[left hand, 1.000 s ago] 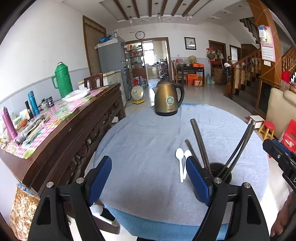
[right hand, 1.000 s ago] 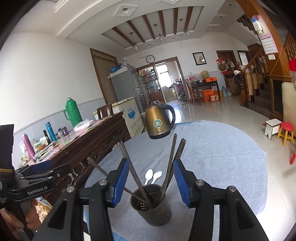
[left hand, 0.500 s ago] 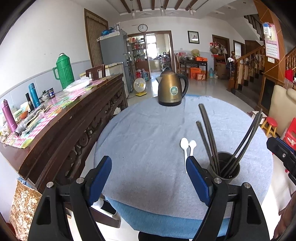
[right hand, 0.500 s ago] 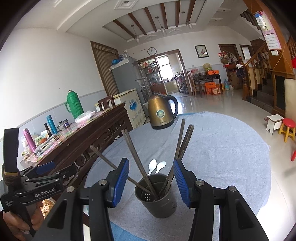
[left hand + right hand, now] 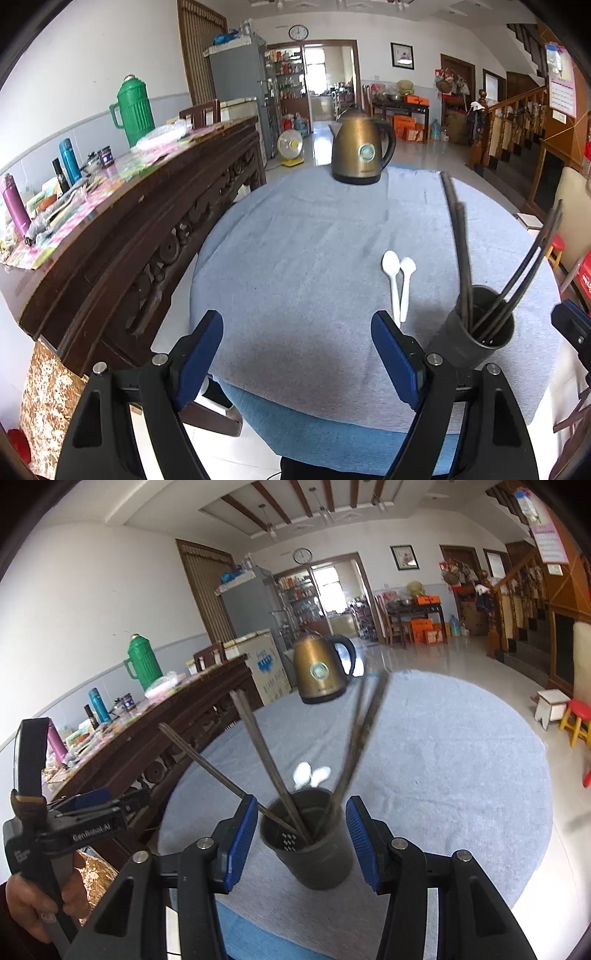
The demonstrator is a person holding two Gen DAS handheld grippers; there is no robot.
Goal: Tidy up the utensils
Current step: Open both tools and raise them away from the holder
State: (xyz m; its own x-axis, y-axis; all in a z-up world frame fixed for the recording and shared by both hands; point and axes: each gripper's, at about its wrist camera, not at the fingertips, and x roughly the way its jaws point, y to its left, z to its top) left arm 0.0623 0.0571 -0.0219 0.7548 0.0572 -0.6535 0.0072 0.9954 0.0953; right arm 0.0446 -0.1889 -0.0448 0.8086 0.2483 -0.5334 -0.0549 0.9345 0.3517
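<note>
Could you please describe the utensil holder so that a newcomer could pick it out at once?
On the round table covered in grey cloth, look near the front edge, opposite the brass-coloured electric kettle. The dark cylindrical holder stands upright beside two white plastic spoons; it alone holds long dark chopsticks.

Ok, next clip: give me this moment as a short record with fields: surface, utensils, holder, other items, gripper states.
surface: round table under a grey-blue cloth
holder: dark cup, upright, near the table's front edge
in holder: dark chopsticks, leaning outward
loose: two white spoons, side by side beyond the cup
other: bronze kettle at the far edge
left hand-held gripper: open, empty
right hand-held gripper: open, straddling the cup, pads apart from it
</note>
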